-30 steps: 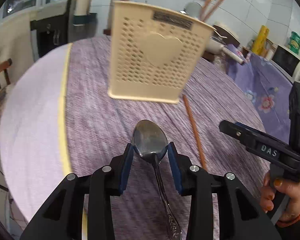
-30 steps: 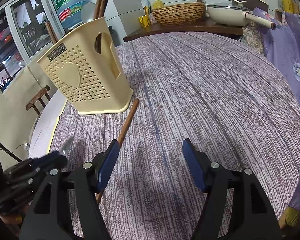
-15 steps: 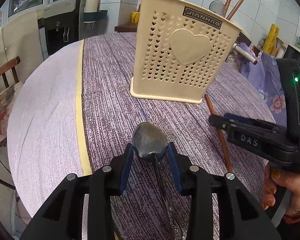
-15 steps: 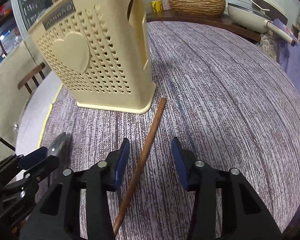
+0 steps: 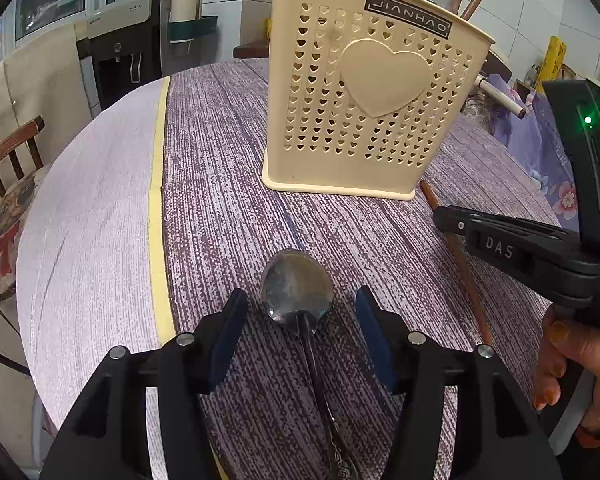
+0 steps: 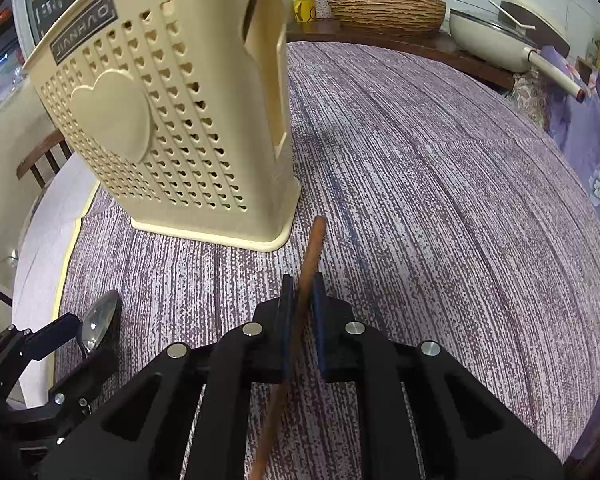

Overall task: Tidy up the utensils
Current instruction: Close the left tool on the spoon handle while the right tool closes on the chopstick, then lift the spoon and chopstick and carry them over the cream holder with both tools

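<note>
Across the round table (image 5: 100, 208), a purple streaked cloth (image 6: 440, 184) covers most of the top, with a yellow strip along its edge and paler surface beyond. On this cloth stands a cream utensil holder (image 5: 364, 92), upright, its front pierced with small heart holes around one large raised heart, a dark label near its rim; brown sticks poke out of its top at the back. Nearer the camera, the left gripper (image 5: 302, 320) hangs low over the cloth, its jaws having just been opening, and its blue pads now stand apart on either side of a metal spoon (image 5: 296, 284) without touching it; the spoon lies on the cloth, bowl toward the holder, handle running back under the gripper. Just beside the holder's corner, the right gripper (image 6: 303, 304) has brought its jaws together and clamps a brown chopstick (image 6: 313, 248), whose far tip points to the holder's base and lies close to it. A hand (image 5: 568, 368) grasps that gripper's handle.
</note>
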